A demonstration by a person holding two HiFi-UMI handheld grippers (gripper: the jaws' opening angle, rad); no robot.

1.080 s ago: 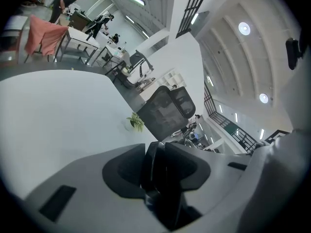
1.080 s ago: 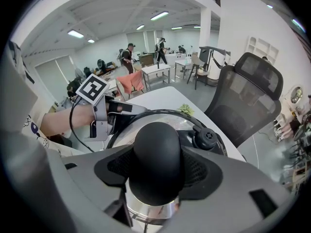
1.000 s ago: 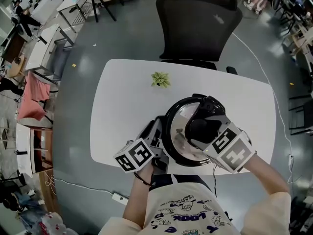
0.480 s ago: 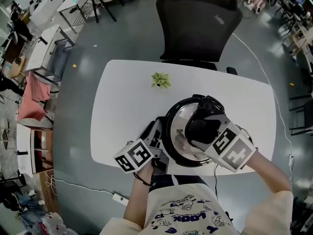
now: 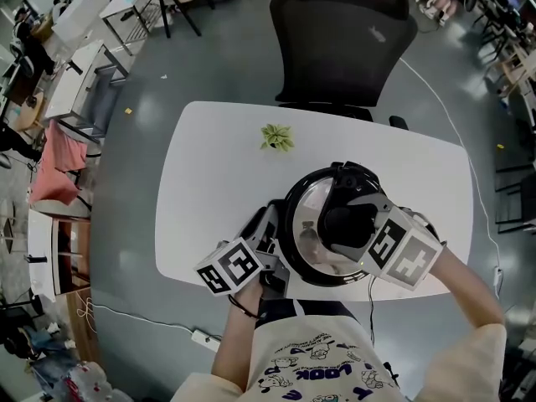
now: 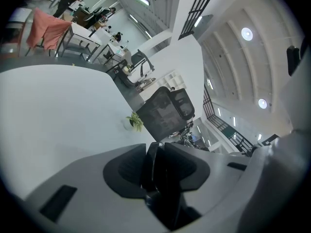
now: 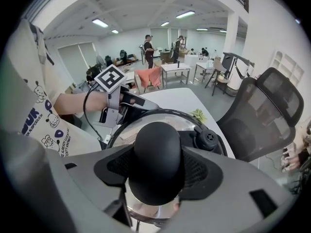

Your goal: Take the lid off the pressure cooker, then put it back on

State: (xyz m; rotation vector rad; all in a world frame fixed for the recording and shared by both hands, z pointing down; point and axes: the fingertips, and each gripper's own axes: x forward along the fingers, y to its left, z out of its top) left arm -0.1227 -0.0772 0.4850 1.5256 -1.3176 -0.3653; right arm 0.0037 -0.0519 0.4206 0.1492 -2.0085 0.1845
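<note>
Your one pressure cooker (image 5: 291, 234) sits on the table (image 5: 209, 191), its single lid (image 5: 311, 201) on top, contents hidden. Your right tongs (image 5: 350, 221) clamp the lid's black knob (image 7: 156, 147). Your left tongs (image 5: 268, 243) pinch the cooker's side handle (image 6: 149, 165). One small plant (image 5: 275, 136) lies beyond.

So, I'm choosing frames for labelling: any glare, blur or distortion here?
Head view: sharp, evenly lit, mild sheen on the steel lid. Left gripper view: heavy fisheye bending, black corners, the gripped handle dim. Right gripper view: same bending, knob crisp.
</note>
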